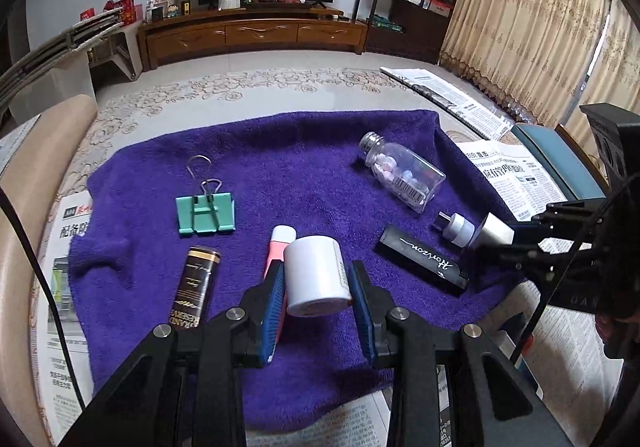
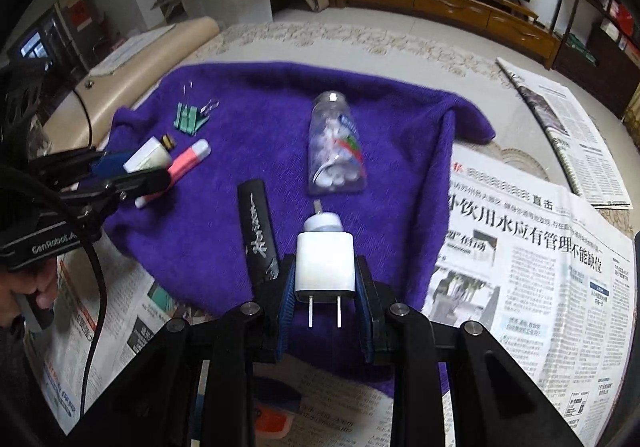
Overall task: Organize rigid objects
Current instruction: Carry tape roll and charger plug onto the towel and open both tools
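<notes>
My left gripper is shut on a white cylindrical jar, held above the purple towel. My right gripper is shut on a white plug charger with its prongs toward the camera; it also shows in the left wrist view. On the towel lie a green binder clip, a dark gold-lettered tube, a pink-and-white tube, a black "Horizon" case, a small white adapter and a clear pill bottle on its side.
Newspapers cover the table around the towel. A beige chair back stands at the left. A patterned rug, a wooden TV cabinet and a shelf lie beyond.
</notes>
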Demonstrator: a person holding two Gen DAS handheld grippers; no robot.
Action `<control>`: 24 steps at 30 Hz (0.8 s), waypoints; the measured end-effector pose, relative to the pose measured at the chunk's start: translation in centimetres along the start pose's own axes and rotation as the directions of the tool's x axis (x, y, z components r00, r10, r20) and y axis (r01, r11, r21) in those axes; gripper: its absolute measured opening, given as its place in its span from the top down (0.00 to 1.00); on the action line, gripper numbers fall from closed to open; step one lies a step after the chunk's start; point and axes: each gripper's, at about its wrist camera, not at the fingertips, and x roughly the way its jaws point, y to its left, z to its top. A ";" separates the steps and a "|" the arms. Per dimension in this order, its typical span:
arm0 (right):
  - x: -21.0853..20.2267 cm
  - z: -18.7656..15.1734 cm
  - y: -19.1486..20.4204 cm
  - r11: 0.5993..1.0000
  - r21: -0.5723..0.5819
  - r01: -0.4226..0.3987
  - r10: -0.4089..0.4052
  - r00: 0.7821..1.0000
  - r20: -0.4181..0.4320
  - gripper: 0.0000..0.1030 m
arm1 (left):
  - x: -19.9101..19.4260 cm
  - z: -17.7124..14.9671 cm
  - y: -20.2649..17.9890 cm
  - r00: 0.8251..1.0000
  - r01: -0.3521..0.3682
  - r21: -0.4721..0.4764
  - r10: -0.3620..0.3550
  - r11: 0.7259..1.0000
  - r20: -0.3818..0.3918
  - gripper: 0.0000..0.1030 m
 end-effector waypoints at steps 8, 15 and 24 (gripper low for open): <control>1.7 0.3 0.1 1.000 -0.002 0.008 -0.008 1.000 -0.030 0.74 | 1.7 0.4 -0.6 0.999 -0.009 0.037 0.011 0.999 -0.044 0.70; 1.9 0.3 0.0 1.000 -0.026 -0.002 0.001 1.000 -0.029 0.74 | 3.0 0.4 -1.6 0.995 -0.029 0.113 0.039 0.993 -0.092 0.70; 1.9 0.5 -0.2 0.997 -0.079 -0.024 0.020 0.999 -0.049 0.73 | 3.0 0.5 -2.3 0.990 -0.051 0.186 0.075 0.981 -0.123 0.69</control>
